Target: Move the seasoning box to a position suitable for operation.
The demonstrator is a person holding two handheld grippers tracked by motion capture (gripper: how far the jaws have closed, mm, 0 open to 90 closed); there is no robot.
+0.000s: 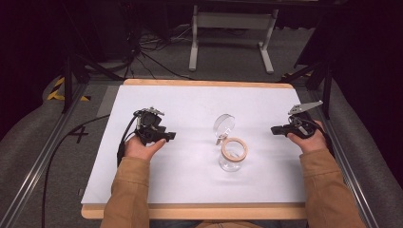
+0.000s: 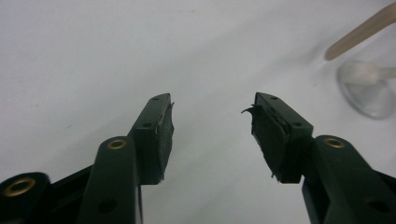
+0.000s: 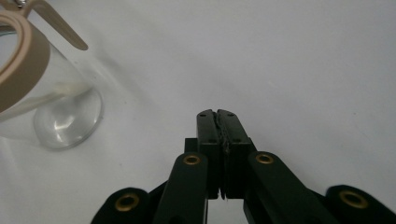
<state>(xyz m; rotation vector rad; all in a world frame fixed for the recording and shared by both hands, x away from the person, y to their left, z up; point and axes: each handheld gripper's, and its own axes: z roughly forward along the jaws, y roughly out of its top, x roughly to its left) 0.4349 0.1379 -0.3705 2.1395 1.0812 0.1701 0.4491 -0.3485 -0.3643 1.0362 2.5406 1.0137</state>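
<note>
Jar (image 1: 232,154) stands mid-table between spread left claw (image 1: 172,136) and pressed-together right claw (image 1: 274,129).

Glass jar (image 1: 233,154) with open lid (image 1: 223,124) mid-table; bare sheet (image 1: 190,102) free all around

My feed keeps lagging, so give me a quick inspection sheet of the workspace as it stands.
Surface: white sheet on a wooden board, bare around the jar.
Job's things: glass jar upright at centre, tan rim, hinged lid swung open.
Clutter: nothing seen.
Grippers: left tool open, empty; right tool shut, empty; both apart from the jar.
Cables: black cable trails from the left tool.
Surroundings: grey floor, metal frame rails, loose floor cables.
</note>
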